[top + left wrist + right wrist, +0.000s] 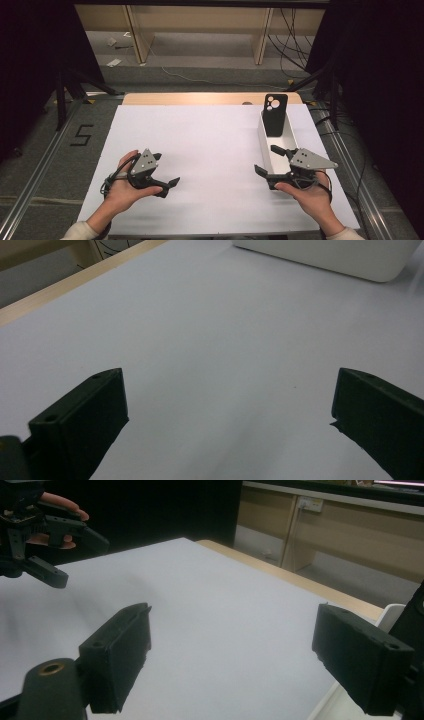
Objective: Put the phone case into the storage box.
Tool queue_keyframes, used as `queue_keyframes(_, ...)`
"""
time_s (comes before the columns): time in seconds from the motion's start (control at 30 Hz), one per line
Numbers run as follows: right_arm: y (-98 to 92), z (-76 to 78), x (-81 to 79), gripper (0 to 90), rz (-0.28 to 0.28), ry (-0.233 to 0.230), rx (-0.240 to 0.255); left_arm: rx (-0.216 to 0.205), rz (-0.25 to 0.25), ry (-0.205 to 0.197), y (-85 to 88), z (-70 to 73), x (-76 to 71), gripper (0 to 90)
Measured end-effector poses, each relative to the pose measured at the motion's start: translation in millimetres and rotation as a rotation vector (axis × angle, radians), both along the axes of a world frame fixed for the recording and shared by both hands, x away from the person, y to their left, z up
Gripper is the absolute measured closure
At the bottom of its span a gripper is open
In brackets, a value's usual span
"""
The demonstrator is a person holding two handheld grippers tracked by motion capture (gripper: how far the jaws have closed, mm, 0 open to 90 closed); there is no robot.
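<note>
Both forearms come in low, one hand on each tool. The left gripper [167, 184] lies almost level with its jaws spread wide and nothing between them. Well apart from it, the right gripper [267, 160] is likewise wide open and empty.

Phone case [275, 114] upright in tray [267, 150] at table's [200, 145] right, beside right tool [267, 160].

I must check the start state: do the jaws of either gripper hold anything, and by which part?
Nothing is held. The left gripper and the right gripper both have open jaws with nothing between them.
</note>
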State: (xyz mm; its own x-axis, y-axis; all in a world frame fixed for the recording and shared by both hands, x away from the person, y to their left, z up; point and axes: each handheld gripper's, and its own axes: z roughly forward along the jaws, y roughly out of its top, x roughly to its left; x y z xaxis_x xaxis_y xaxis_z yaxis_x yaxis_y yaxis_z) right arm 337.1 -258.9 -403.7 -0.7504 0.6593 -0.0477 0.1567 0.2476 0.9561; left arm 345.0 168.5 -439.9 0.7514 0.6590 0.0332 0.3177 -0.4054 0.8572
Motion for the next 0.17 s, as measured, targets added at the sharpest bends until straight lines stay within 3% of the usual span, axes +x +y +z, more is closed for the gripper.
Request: queue_keyframes(0.17, 0.2, -0.2, 0.1, 16.7, -0.001, 0.004, -0.001, 0.001, -0.001, -0.001, 0.0, 0.2, 0.1, 0.9)
